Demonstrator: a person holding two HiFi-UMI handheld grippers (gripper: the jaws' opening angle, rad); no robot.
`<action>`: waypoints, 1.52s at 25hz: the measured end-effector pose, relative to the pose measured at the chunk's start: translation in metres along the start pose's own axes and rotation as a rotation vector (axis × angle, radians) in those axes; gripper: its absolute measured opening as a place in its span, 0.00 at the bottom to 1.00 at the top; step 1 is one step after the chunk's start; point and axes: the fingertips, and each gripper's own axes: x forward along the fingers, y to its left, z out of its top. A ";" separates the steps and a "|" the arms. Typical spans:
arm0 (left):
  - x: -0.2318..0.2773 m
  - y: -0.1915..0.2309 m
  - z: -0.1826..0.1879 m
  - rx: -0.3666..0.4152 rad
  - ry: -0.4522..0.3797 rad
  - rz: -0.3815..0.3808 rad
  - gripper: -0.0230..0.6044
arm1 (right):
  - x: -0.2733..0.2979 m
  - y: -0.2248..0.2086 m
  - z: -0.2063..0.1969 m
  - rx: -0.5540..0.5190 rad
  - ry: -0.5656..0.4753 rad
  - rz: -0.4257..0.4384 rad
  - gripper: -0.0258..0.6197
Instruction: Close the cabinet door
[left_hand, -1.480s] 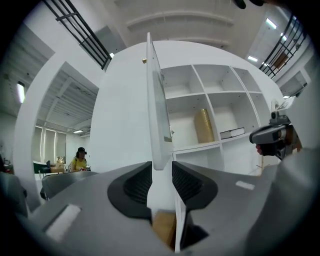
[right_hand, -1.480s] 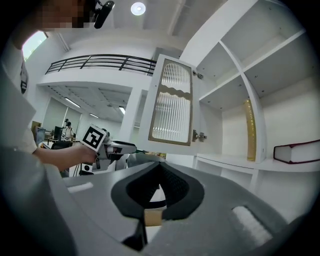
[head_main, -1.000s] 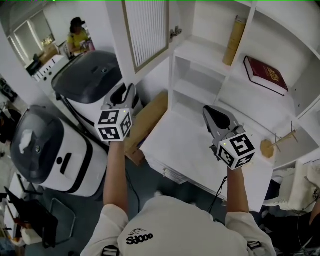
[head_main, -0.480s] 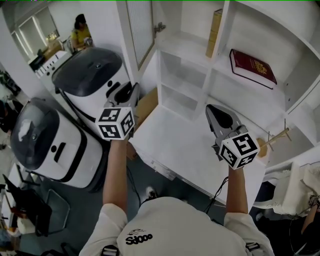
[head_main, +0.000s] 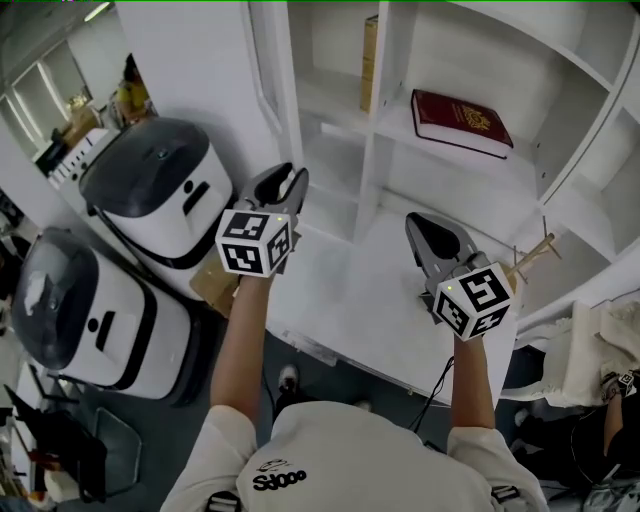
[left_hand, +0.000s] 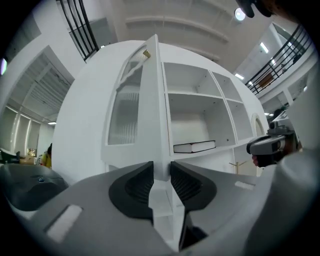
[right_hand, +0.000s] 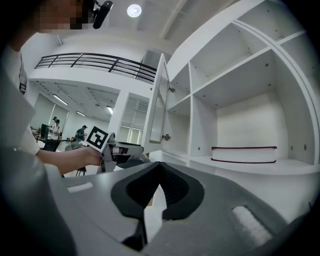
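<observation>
Cabinet door (left_hand: 131, 107) stands open at far left of cabinet (head_main: 378, 150); left gripper (left_hand: 161, 176) jaws opening, clamping nothing, door edge just beyond gap; right gripper (right_hand: 160, 167) jaws together, empty.

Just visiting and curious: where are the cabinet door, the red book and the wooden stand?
cabinet door (left_hand: 124, 120): left gripper view, ribbed glass panel.
red book (head_main: 460, 122): head view, front cover.
wooden stand (head_main: 530, 254): head view, slanted stick.

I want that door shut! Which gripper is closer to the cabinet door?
Left. The left gripper, jaws opening and empty, points at the cabinet door, edge-on; the right gripper hangs farther right.
</observation>
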 end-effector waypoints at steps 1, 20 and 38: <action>0.010 -0.006 0.000 -0.005 -0.008 -0.019 0.23 | -0.002 -0.005 -0.002 0.001 0.002 -0.021 0.04; 0.135 -0.041 -0.001 -0.040 -0.039 -0.260 0.10 | -0.003 -0.059 -0.016 0.026 0.045 -0.369 0.04; 0.174 -0.038 -0.002 -0.028 -0.042 -0.260 0.06 | -0.015 -0.086 -0.021 0.036 0.058 -0.464 0.04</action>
